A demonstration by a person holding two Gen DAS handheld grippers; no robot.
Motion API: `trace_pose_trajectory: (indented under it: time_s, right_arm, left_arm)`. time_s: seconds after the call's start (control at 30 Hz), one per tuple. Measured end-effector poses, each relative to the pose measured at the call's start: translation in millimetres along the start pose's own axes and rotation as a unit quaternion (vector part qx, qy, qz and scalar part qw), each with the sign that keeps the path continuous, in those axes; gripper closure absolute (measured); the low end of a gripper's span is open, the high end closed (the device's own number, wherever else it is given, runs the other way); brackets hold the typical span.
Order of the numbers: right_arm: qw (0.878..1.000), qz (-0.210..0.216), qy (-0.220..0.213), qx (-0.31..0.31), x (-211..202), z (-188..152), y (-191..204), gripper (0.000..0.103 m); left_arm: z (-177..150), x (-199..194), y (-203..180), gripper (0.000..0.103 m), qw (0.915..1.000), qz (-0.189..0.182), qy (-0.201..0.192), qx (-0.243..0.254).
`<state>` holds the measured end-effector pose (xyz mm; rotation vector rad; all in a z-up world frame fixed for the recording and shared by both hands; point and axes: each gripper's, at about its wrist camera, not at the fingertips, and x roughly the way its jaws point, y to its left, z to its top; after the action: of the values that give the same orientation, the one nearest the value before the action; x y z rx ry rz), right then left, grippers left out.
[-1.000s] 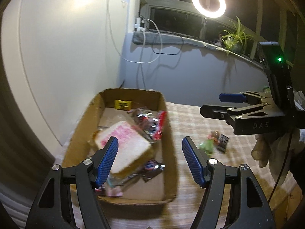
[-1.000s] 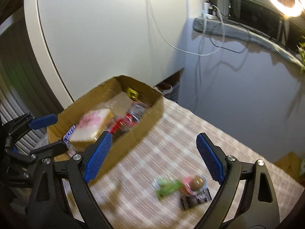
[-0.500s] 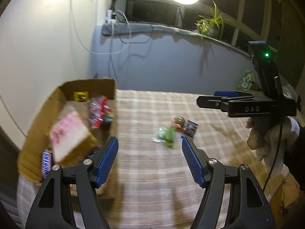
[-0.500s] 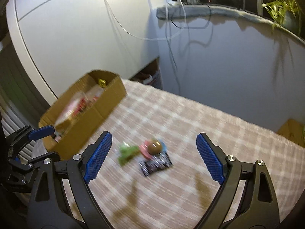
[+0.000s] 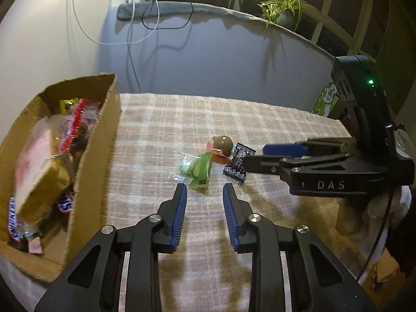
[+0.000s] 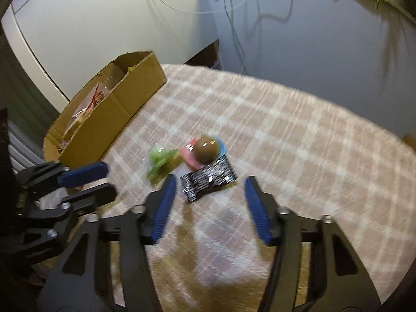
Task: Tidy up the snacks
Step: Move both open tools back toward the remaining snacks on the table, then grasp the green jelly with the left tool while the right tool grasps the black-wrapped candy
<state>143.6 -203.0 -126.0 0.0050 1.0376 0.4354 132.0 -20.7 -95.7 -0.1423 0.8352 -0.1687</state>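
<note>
From the left wrist view, the left gripper (image 5: 205,195) hangs low over the checked tablecloth (image 5: 161,140) with its blue-padded fingers a modest gap apart and nothing between them. Just ahead of the tips lies a small cluster of loose snacks: a green wrapped candy (image 5: 200,167), a round brown chocolate ball (image 5: 223,144) on a pink and orange wrapper, and a black-and-white packet (image 5: 238,165), all touching or overlapping. To the left stands an open cardboard box (image 5: 91,161), already holding a pink-and-white wrapped cake slice (image 5: 36,161), a red-edged clear bag (image 5: 75,127), a small yellow candy (image 5: 68,104) at the far end and Snickers bars (image 5: 65,202) near the bottom. The right gripper (image 5: 256,157) reaches in from the right, its tips beside the black packet. A potted spider plant (image 5: 283,13) sits on the window ledge behind.

From the right wrist view, slightly blurred, the right gripper (image 6: 208,188) is spread wide and empty, with the black-and-white packet (image 6: 209,180) lying between its tips on the cloth. The chocolate ball (image 6: 206,149) and green candy (image 6: 162,162) sit just beyond. The left gripper (image 6: 93,180) shows at the left edge, parted, and the cardboard box (image 6: 117,109) stands farther back on the left.
</note>
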Motion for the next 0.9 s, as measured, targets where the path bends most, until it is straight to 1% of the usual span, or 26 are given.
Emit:
trace_pose_trajectory:
  time_s: [0.1, 0.27, 0.43, 0.5, 0.6, 0.63, 0.7, 0.73, 0.8, 0.87, 0.9]
  right_arm:
    - [1.0, 0.014, 0.009, 0.018, 7.8, -1.5, -2.2, 0.053]
    - [0.999, 0.012, 0.012, 0.035, 17.1, 1.8, -3.3, 0.053]
    - [1.0, -0.006, 0.013, 0.026, 24.8, 9.9, 1.6, 0.053]
    - [1.0, -0.018, 0.016, 0.013, 28.7, 13.4, 4.5, 0.053]
    - [0.999, -0.041, 0.022, -0.012, 33.2, 16.9, 10.0, 0.054]
    - [0.998, -0.05, 0.024, -0.022, 34.7, 17.5, 12.3, 0.055]
    - [0.997, -0.065, 0.029, -0.041, 36.3, 18.1, 14.6, 0.062]
    - [0.996, -0.07, 0.032, -0.051, 36.9, 18.0, 15.3, 0.063]
    - [0.994, -0.077, 0.036, -0.064, 37.1, 18.0, 14.1, 0.071]
    - [0.993, -0.083, 0.04, -0.071, 36.5, 17.7, 11.6, 0.077]
    - [0.993, -0.083, 0.04, -0.072, 36.1, 17.1, 10.3, 0.078]
  left_arm:
    - [2.0, 8.9, 1.5, 0.077, 0.9999, -0.006, 0.007, -0.007]
    - [5.0, 20.2, 1.0, 0.077, 0.9999, -0.004, 0.013, -0.003]
    - [7.5, 29.6, 2.0, 0.077, 0.9999, -0.004, 0.015, -0.001]
    - [7.9, 32.5, 2.3, 0.08, 0.9999, -0.003, 0.017, 0.001]
    - [8.0, 36.1, 4.9, 0.08, 0.9998, 0.0, 0.018, 0.002]
    - [8.2, 37.4, 6.2, 0.08, 0.9998, -0.001, 0.019, 0.001]
    - [8.5, 39.9, 6.8, 0.08, 0.9998, -0.002, 0.021, 0.001]
    - [8.6, 41.0, 6.3, 0.08, 0.9998, -0.002, 0.022, 0.003]
    - [8.7, 41.9, 3.5, 0.08, 0.9997, -0.001, 0.022, 0.009]
    - [9.5, 42.9, 1.3, 0.08, 0.9997, -0.001, 0.022, 0.015]
    - [9.8, 42.9, 0.1, 0.08, 0.9996, -0.001, 0.022, 0.018]
